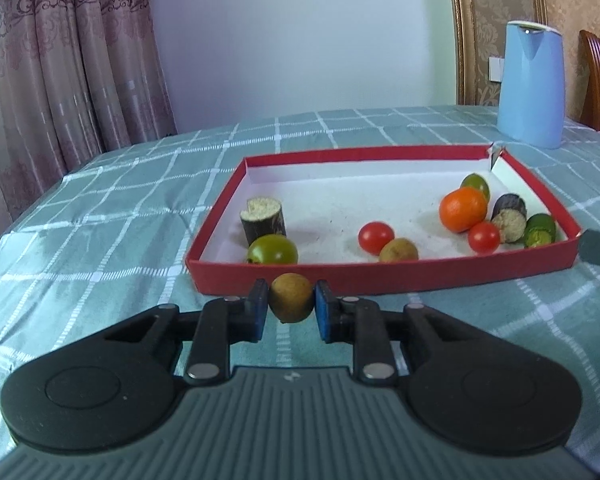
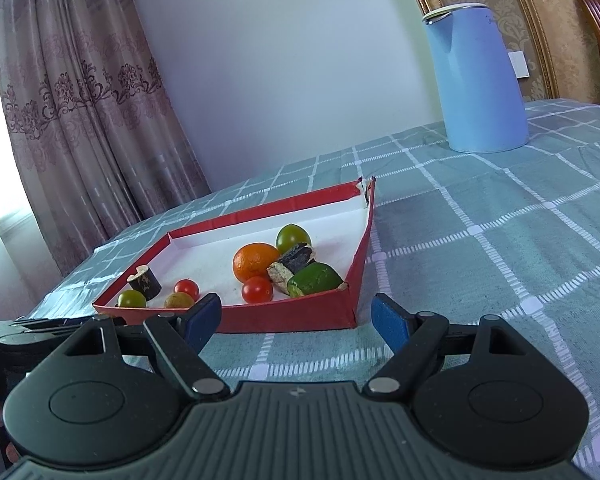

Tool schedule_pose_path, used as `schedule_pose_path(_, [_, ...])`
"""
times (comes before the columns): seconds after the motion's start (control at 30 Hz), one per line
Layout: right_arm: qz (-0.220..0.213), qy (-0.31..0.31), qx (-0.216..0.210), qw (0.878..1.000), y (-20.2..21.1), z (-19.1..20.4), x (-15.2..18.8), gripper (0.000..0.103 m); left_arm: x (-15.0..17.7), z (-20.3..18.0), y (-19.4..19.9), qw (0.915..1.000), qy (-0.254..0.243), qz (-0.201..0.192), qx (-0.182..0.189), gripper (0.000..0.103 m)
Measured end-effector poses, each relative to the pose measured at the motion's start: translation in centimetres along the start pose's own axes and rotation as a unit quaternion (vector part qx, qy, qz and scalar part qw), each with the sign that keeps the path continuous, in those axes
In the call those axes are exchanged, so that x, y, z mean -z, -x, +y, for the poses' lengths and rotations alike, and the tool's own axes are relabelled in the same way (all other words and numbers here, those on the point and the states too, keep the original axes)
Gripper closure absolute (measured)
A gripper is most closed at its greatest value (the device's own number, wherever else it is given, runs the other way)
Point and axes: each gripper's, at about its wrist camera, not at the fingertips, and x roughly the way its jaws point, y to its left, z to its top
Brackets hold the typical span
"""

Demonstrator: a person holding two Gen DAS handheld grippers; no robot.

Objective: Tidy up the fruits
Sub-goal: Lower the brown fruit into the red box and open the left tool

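The left gripper (image 1: 291,304) is clamped on a brown longan (image 1: 291,298), the red box (image 1: 380,276) just ahead. The right gripper (image 2: 296,322) stands apart, nothing between its pads.

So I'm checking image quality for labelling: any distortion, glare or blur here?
Left wrist view: fisheye bends the red tray edges; the brown fruit in the left gripper stays sharp. Right wrist view: the kettle leans, window light washes out the left edge.
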Motion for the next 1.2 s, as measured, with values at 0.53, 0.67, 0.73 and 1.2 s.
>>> schedule_pose_path(0.53, [-0.008,-0.010,-0.016,1.000,0.3,-0.3,0.0,0.021,-4.6,-1.8,-1.6,0.9993,-0.006,-0.037,-0.002,0.080])
schedule_pose_path(0.67, [-0.011,-0.014,-0.022,1.000,0.3,-0.4,-0.1,0.021,-4.8,-2.4,-2.9,0.9996,-0.007,-0.029,0.001,0.080])
schedule_pose_path(0.73, [-0.011,-0.013,-0.024,1.000,0.3,-0.4,-0.1,0.021,-4.8,-2.6,-3.6,0.9997,-0.006,-0.023,0.003,0.080])
schedule_pose_path(1.2, [-0.012,-0.017,-0.032,0.999,0.3,-0.4,0.0,0.021,-4.7,-2.3,-7.1,0.9999,0.006,0.009,-0.004,0.064])
